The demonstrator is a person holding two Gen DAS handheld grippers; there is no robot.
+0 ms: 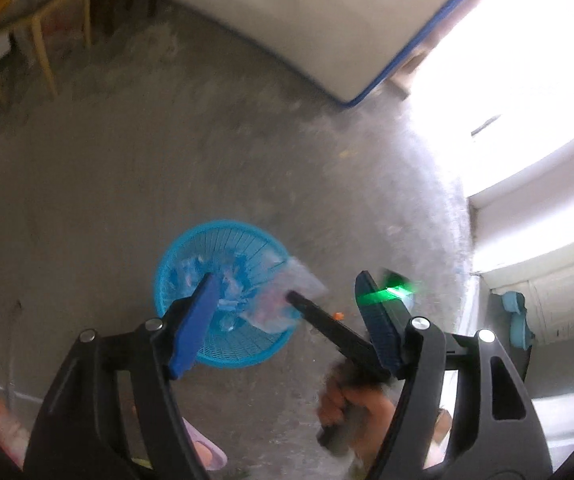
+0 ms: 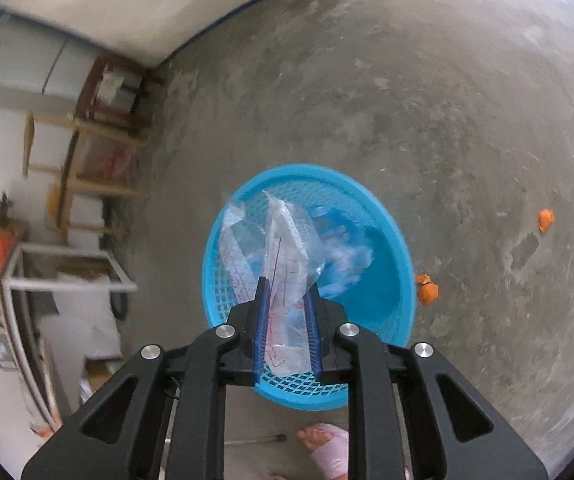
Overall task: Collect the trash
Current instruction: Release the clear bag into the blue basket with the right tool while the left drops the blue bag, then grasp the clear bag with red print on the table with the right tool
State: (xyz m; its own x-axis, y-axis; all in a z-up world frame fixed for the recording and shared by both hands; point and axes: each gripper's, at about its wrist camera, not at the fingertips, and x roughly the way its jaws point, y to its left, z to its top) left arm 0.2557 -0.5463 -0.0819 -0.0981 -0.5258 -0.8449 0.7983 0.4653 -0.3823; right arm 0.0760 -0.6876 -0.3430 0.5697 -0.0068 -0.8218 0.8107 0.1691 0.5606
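My right gripper (image 2: 287, 304) is clamped on a crumpled clear plastic bag (image 2: 287, 248), and the bag hangs directly over the mouth of the blue mesh basket (image 2: 387, 240) on the concrete floor (image 2: 407, 100). Its long axis runs forward along my fingers, so the free end already reaches in over the clear wrappers (image 2: 343, 256) lying inside, and I judge that parting the jaws here would drop it straight in. My left gripper (image 1: 287, 304) stands spread wide with nothing between its pads, just beside the right one and a little short of the basket's near rim. Orange peel scraps (image 2: 427, 290) lie on the floor just right of the basket, with another piece (image 2: 545, 219) farther out; from the right wrist view my right hand looks closer to them, though it must empty first
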